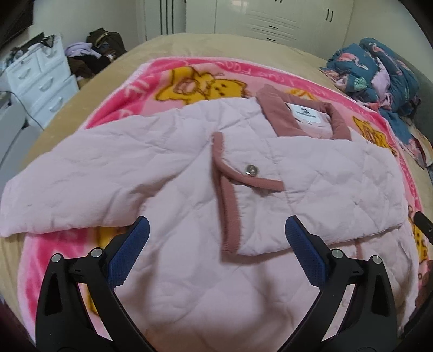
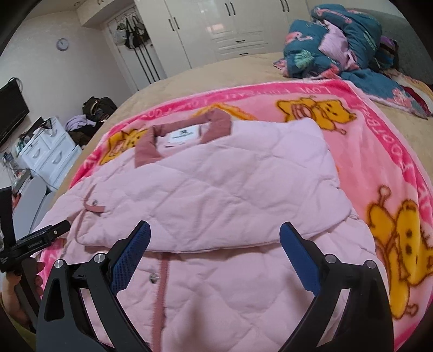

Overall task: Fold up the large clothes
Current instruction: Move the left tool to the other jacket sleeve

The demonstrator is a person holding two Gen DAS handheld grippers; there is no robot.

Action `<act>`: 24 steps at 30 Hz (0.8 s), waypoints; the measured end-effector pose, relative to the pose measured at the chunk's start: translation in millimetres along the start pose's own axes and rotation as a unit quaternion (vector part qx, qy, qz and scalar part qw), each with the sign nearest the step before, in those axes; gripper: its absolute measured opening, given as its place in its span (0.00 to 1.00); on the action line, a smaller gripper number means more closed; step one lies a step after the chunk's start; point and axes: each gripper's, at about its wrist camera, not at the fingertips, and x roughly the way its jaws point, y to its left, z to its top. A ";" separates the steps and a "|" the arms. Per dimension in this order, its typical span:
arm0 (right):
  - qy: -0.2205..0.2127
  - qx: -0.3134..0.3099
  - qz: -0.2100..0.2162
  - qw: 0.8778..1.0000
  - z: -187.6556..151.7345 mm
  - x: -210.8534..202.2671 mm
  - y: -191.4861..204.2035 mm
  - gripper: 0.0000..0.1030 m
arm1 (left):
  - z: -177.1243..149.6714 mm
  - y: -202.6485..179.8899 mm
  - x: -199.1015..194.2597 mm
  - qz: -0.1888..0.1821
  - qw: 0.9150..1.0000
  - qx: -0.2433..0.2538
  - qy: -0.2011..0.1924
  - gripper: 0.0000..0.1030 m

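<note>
A pale pink quilted jacket with a dusty-rose collar lies face up on a pink cartoon blanket. One sleeve is folded across its chest, cuff and snap button on top; the other sleeve stretches out left. My left gripper hovers open over the jacket's lower front, holding nothing. In the right wrist view the jacket shows the folded sleeve from the other side. My right gripper is open above the front placket, empty. The left gripper shows at the left edge, held by a hand.
The blanket covers a tan bed. A heap of blue floral bedding sits at the far right corner. A white drawer unit and a clothes pile stand beyond the bed's left side, wardrobes behind.
</note>
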 end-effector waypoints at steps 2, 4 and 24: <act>-0.002 -0.009 0.005 1.000 2.0 -1.6 12.2 0.93 | 0.5 9.0 -4.1 0.000 1.000 -0.012 -0.004 0.91; -0.004 -0.018 0.010 1.000 3.6 -2.8 23.1 0.93 | 1.1 16.8 -7.5 0.004 1.000 -0.022 -0.009 0.91; 0.000 -0.084 0.054 0.995 1.9 18.8 138.4 0.93 | -9.4 113.3 -27.2 0.075 0.989 -0.113 -0.050 0.91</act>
